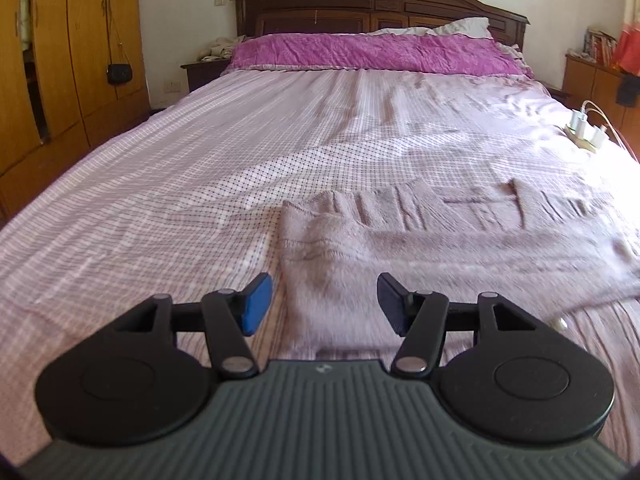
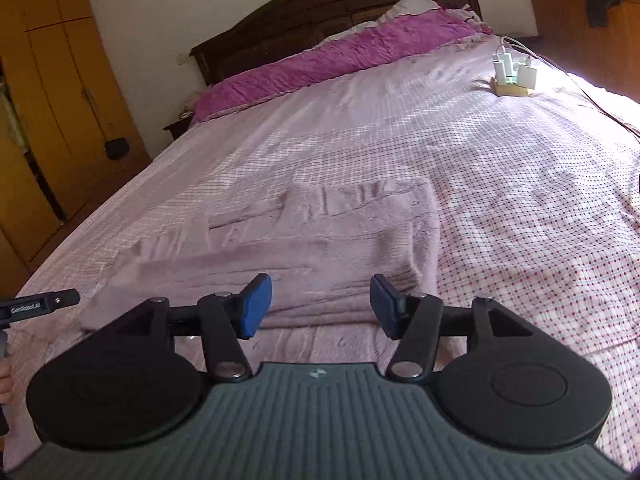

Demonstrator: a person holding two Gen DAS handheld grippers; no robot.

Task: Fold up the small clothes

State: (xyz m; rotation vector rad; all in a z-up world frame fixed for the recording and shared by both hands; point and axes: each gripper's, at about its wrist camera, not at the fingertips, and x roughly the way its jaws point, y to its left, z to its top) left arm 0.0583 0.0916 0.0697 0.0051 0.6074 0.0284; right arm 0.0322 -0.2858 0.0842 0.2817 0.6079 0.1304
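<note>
A fuzzy pale-pink knitted garment (image 1: pixel 420 236) lies spread flat on the checked bedsheet (image 1: pixel 180 168), its near end running toward me. My left gripper (image 1: pixel 325 303) hovers open above that near end, blue pads wide apart and nothing between them. In the right wrist view the same garment (image 2: pixel 320 232) lies partly folded, and my right gripper (image 2: pixel 320 306) stands open just above its front edge, also holding nothing. The left gripper's black body (image 2: pixel 40 304) and part of a hand (image 2: pixel 5 384) show at that view's left edge.
A purple quilt (image 1: pixel 376 54) and a white pillow (image 1: pixel 464 26) lie by the dark wooden headboard (image 1: pixel 376 4). A power strip with white chargers (image 1: pixel 586 130) and cables sits at the bed's right side. Wooden wardrobes (image 1: pixel 52 60) stand left, and a cabinet (image 1: pixel 596 80) right.
</note>
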